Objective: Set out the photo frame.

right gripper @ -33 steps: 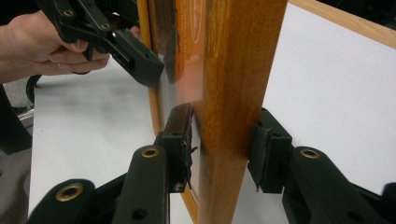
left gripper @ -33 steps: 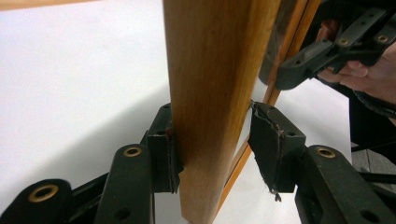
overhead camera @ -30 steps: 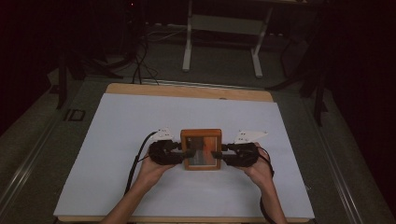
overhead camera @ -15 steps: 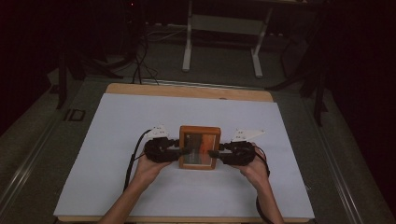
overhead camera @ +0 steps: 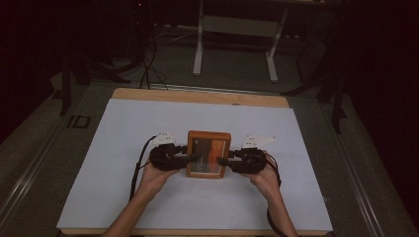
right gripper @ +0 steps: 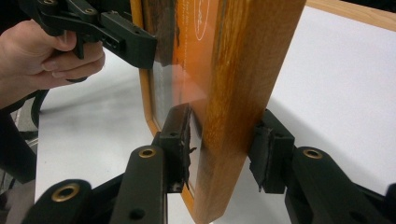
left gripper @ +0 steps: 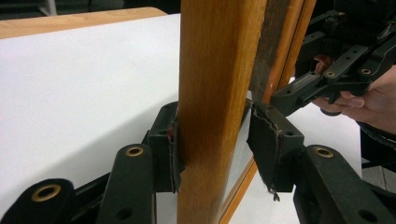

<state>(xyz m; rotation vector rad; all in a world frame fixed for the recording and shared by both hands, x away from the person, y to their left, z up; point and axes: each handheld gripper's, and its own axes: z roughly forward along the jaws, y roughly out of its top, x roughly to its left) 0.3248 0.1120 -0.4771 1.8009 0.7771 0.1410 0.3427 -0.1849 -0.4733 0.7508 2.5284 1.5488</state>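
A wooden picture frame [overhead camera: 208, 154] with a glass front and an orange picture lies over the middle of the white sheet [overhead camera: 123, 133]. My left gripper [overhead camera: 189, 159] is shut on its left rail and my right gripper [overhead camera: 223, 161] on its right rail. In the left gripper view the jaws clamp the wooden rail [left gripper: 215, 70], and the other gripper [left gripper: 327, 79] bites the far side. In the right gripper view the pads [right gripper: 180, 144] squeeze the near rail [right gripper: 243, 70], with the orange picture [right gripper: 196, 42] behind the glass. I cannot tell whether the frame touches the sheet.
The white sheet covers a wooden tabletop [overhead camera: 197, 96] whose far edge shows as a bare strip. Beyond it stand a grey metal stand [overhead camera: 237, 29] and dark cables [overhead camera: 148, 64] on the floor. Cables [overhead camera: 138, 168] trail from both grippers.
Both grippers and the frame have drifted slightly away from the person and a little left. The grip on both rails is unchanged.
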